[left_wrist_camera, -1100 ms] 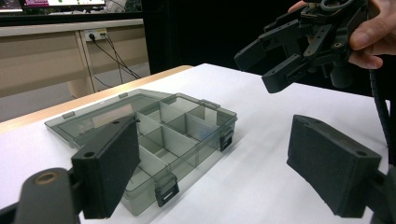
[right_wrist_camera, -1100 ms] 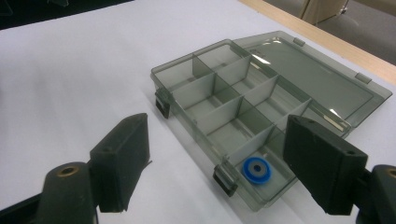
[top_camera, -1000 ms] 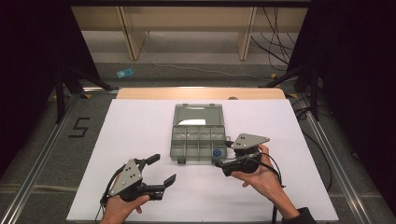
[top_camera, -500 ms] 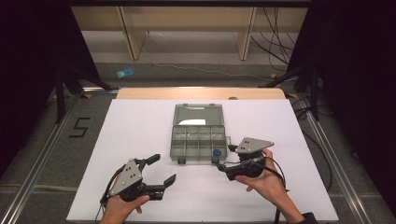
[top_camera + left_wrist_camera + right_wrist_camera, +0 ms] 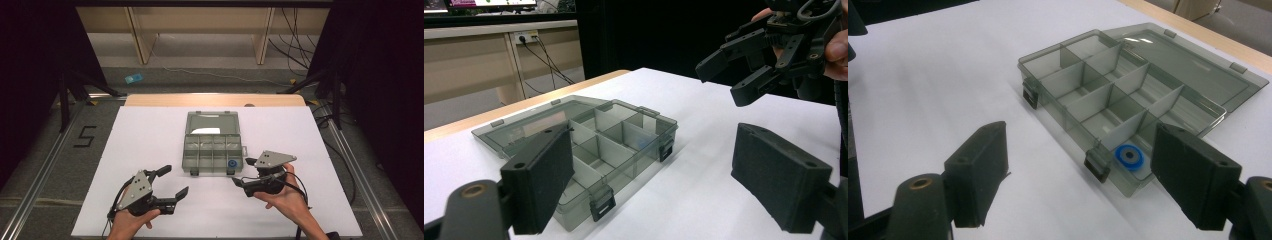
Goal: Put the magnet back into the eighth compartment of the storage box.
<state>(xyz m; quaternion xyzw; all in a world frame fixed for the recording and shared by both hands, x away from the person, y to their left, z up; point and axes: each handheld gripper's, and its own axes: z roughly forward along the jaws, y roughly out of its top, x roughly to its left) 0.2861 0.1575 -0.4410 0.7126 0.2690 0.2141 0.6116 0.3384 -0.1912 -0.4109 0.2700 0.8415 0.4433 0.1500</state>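
high view: an open compartment box (image 5: 211,147) sits mid-table (image 5: 150,135); the left hand-held gripper (image 5: 172,181) and right hand-held gripper (image 5: 241,171) hover just near its front, both wide. right gripper view: a blue ring (image 5: 1129,155) lies in the box's near corner compartment.

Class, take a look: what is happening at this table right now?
A person sits at a white table holding a gripper in each hand. Both the left gripper and the right gripper are open and hold nothing. Between them lies an open plastic organiser box, with a small blue ring in its near right corner compartment.
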